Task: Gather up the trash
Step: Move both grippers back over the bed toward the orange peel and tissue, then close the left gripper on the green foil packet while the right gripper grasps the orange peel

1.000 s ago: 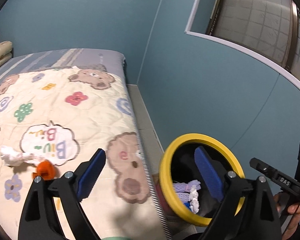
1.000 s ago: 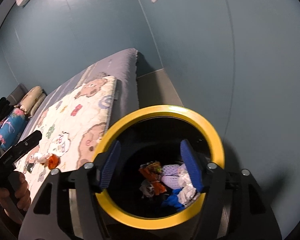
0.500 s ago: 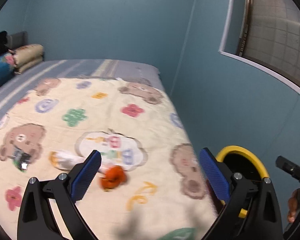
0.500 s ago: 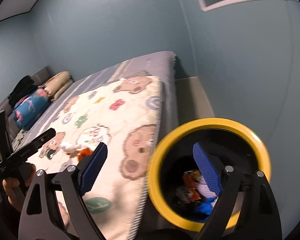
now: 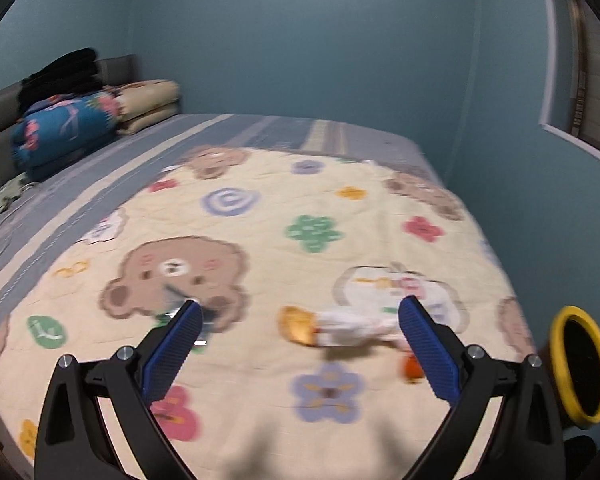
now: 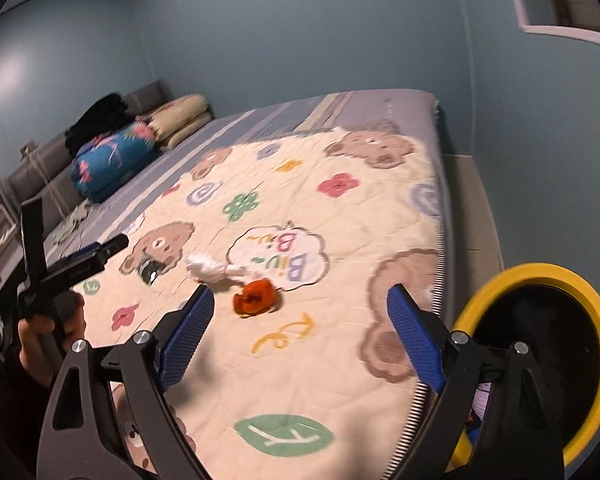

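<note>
Trash lies on the bed's cream bear quilt point(image 5: 260, 216): a white crumpled tissue point(image 5: 352, 326), an orange wrapper point(image 5: 298, 326), a small orange piece point(image 5: 412, 368) and a dark shiny wrapper point(image 5: 180, 304). In the right wrist view the tissue point(image 6: 210, 268), orange piece point(image 6: 256, 296) and dark wrapper point(image 6: 150, 270) also show. My left gripper point(image 5: 300, 348) is open and empty above the quilt. My right gripper point(image 6: 300, 340) is open and empty near the bed's edge. A yellow-rimmed black bin point(image 6: 540, 360) stands beside the bed; it also shows in the left wrist view point(image 5: 580, 364).
Folded blankets point(image 5: 68, 124) and pillows point(image 5: 152, 104) lie at the head of the bed. Blue walls close in behind and on the right. A strip of floor point(image 6: 468, 200) runs between bed and wall. The left hand-held gripper point(image 6: 60, 272) shows at left.
Both grippers swung left, away from the bin and toward the quilt. The trash on the bed now lies in front of the fingers. Both stayed open.
</note>
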`<state>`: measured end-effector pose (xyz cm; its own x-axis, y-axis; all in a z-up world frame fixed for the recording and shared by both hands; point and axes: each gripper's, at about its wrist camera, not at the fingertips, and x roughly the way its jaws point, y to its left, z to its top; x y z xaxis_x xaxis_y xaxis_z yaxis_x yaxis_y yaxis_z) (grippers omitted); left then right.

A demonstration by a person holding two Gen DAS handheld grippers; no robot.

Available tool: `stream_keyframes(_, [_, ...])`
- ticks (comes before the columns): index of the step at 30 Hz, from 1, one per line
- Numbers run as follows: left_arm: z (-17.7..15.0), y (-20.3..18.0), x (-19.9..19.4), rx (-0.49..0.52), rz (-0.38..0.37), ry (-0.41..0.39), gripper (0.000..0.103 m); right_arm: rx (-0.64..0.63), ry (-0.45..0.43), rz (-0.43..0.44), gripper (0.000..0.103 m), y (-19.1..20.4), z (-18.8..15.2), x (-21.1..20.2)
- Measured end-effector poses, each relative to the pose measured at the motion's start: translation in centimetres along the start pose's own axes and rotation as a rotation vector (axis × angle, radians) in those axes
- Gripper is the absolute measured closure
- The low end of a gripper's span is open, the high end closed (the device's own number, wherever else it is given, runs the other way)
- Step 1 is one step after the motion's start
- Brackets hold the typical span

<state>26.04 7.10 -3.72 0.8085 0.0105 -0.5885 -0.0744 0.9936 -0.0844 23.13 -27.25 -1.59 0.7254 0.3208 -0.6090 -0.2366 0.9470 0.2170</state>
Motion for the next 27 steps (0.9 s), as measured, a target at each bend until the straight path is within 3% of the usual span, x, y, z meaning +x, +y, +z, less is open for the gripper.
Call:
stream_keyframes(8, [-0.2,7.8,3.7,-0.063,0.126,0.059,0.008,-0.096,0.125,0.004,0.016,3.8,-0.1,7.6])
stream_keyframes(14, [-1.1,11.8,6.7,-0.119,0.186,0.097,0.008,-0.128,0.212,-0.025,0.014,4.6,-0.7,13.1])
stream_keyframes(27, [-1.3,14.6,12.4,-0.142,0.226,0.149,0.008,-0.124,0.297,-0.082,0.011,4.8,-2.0,20.6])
